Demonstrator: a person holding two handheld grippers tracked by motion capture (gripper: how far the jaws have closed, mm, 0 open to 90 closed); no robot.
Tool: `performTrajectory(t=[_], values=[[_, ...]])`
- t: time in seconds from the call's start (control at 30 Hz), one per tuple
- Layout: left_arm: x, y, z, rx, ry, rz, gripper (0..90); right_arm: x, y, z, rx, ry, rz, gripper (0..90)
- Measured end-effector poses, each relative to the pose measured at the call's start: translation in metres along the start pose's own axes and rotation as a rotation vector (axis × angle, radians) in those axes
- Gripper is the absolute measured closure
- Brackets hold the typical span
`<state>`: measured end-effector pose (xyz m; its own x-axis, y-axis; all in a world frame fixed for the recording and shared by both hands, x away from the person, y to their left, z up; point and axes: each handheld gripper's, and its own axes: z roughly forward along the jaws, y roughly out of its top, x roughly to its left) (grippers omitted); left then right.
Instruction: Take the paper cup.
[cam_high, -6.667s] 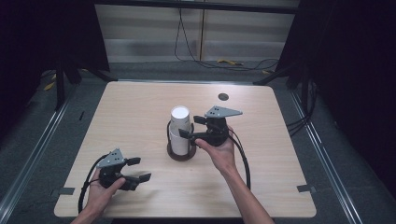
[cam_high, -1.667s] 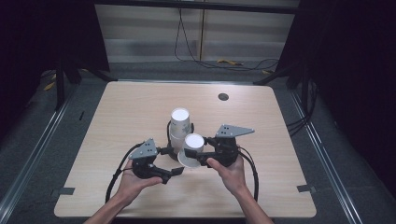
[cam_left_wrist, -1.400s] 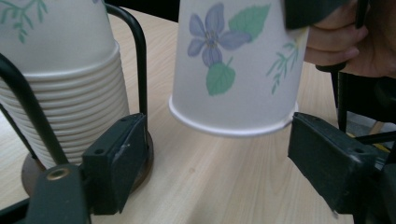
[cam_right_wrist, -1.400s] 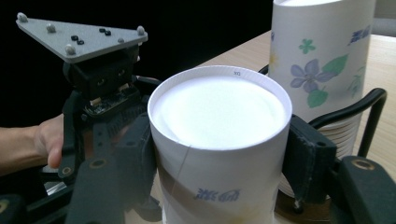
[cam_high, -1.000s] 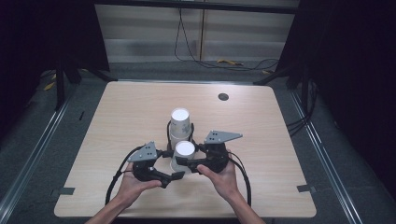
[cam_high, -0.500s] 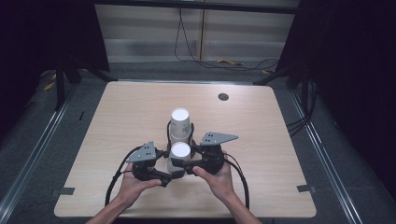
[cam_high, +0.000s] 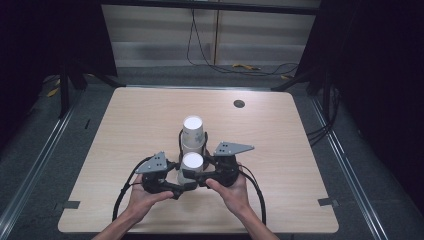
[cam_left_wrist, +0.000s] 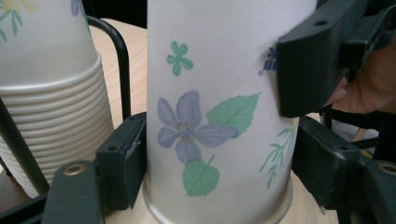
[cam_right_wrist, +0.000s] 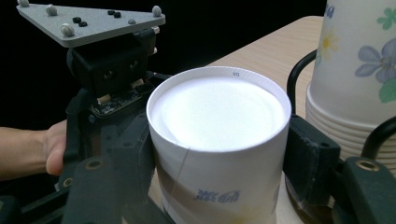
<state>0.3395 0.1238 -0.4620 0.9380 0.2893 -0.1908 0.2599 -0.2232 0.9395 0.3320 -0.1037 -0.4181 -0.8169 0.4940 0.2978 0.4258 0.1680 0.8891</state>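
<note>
An upturned paper cup (cam_high: 191, 162) printed with flowers stands on the table (cam_high: 280, 150) just in front of a stack of like cups (cam_high: 193, 131). My left gripper (cam_high: 185, 183) reaches in from the left and low on the cup (cam_left_wrist: 205, 116); its jaws have just been closing and now press both sides. My right gripper (cam_high: 196, 173) comes from the right and holds the cup (cam_right_wrist: 219, 140) higher up. Its jaws have just been opening a little, but the pads (cam_right_wrist: 306, 158) still lie against the wall.
The stack of cups (cam_left_wrist: 51, 116) sits in a black wire holder (cam_left_wrist: 121, 60) right behind the held cup. A round cable hole (cam_high: 239, 104) lies at the back right of the table. Dark floor and stands surround the table.
The left gripper's jaws have drawn in round the cup's lower part. Both hands have stayed where they were, and the cup has not moved.
</note>
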Motion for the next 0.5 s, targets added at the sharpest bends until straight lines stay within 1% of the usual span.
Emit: performTrajectory(t=[0.1, 0.2, 0.27, 0.33, 0.4, 0.43, 0.5], values=[[0.0008, -0.0008, 0.0, 0.004, -0.001, -0.006, 28.4, -0.0028, -0.0019, 0.0001, -0.001, 0.009, 0.017, 32.4], [0.0008, -0.0008, -0.0004, 0.004, -0.003, -0.006, 28.7, -0.0032, -0.0018, 0.0003, -0.003, 0.011, 0.023, 32.0], [0.0006, -0.0008, -0.001, 0.016, 0.002, -0.005, 28.8, -0.003, -0.0019, 0.0003, 0.0, 0.008, 0.017, 31.3], [0.001, -0.001, -0.0023, 0.029, -0.003, -0.007, 28.8, -0.0031, -0.0017, -0.0005, -0.007, 0.004, 0.016, 27.6], [0.0003, -0.0013, -0.0034, 0.035, 0.001, -0.002, 28.8, -0.0034, -0.0011, -0.0013, -0.009, 0.002, 0.021, 26.0], [0.0004, -0.0012, -0.004, 0.035, 0.001, -0.004, 29.0, -0.0039, -0.0003, -0.0018, -0.015, 0.003, 0.029, 22.1], [0.0013, -0.0012, -0.0048, 0.033, 0.001, -0.009, 29.0, -0.004, 0.0, -0.0017, -0.013, 0.002, 0.029, 21.0]])
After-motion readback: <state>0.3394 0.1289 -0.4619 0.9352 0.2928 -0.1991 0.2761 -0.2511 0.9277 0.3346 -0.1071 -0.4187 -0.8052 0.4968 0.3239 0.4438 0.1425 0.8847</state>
